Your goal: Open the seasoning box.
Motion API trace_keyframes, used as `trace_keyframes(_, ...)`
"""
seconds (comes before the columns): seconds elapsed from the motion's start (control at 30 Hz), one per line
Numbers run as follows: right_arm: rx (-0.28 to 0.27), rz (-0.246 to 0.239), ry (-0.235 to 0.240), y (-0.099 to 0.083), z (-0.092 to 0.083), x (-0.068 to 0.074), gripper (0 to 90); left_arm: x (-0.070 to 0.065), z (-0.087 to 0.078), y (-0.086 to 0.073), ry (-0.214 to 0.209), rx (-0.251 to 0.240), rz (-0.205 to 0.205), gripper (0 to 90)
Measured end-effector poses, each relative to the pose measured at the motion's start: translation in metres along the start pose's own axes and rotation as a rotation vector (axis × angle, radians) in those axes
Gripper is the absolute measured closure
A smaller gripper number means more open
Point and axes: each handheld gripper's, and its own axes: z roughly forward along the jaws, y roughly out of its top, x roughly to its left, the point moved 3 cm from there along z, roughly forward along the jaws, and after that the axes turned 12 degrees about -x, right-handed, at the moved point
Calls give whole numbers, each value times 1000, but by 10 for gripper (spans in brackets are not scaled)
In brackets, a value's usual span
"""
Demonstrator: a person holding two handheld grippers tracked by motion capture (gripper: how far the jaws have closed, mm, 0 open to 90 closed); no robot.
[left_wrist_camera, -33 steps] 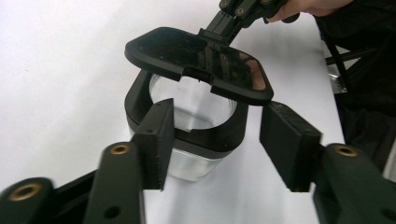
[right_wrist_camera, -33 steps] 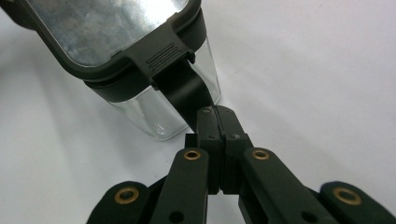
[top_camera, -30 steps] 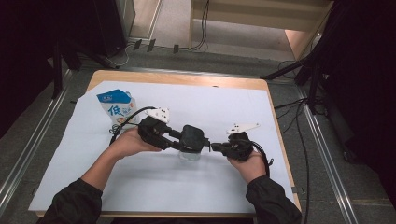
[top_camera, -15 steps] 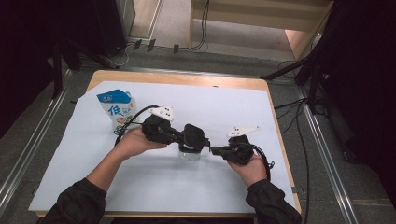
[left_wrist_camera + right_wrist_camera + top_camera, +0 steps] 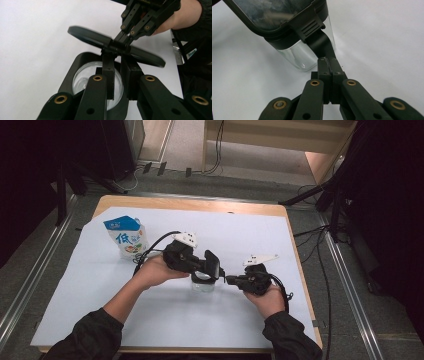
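Step in hand: the hinged lid (image 5: 85,35) of a glass jar (image 5: 202,284) is judged to be in the course of being opened; it is seen tilted above the jar's mouth in the left gripper view.
Jar's place: it stands near the middle of the counter (image 5: 165,330), a little toward 6 o'clock, with both grippers met over it.
Right gripper (image 5: 231,280): it is brought in from 3 o'clock with its jaws pressed fully together on the black lid tab (image 5: 320,45), by which the lid is held.
Left gripper (image 5: 217,270): it is brought in from 9 o'clock. Its jaws have just been closing and now stand almost together, pinched on a black hinge piece (image 5: 112,50) at the jar's rim; which part exactly cannot be told.
Next move: the rim is probably to be kept steady by the left gripper while the tab is drawn up and back by the right, so that the jar is not tipped.
Other thing: a blue-and-white pouch (image 5: 125,237) is stood at 10 o'clock from the jar, well apart.
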Motion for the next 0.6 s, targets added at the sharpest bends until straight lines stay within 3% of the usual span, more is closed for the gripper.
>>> trace_keyframes(0.6,-13,-2,-7,0,1,-1,900,3,28,13,-11,35,-29,828)
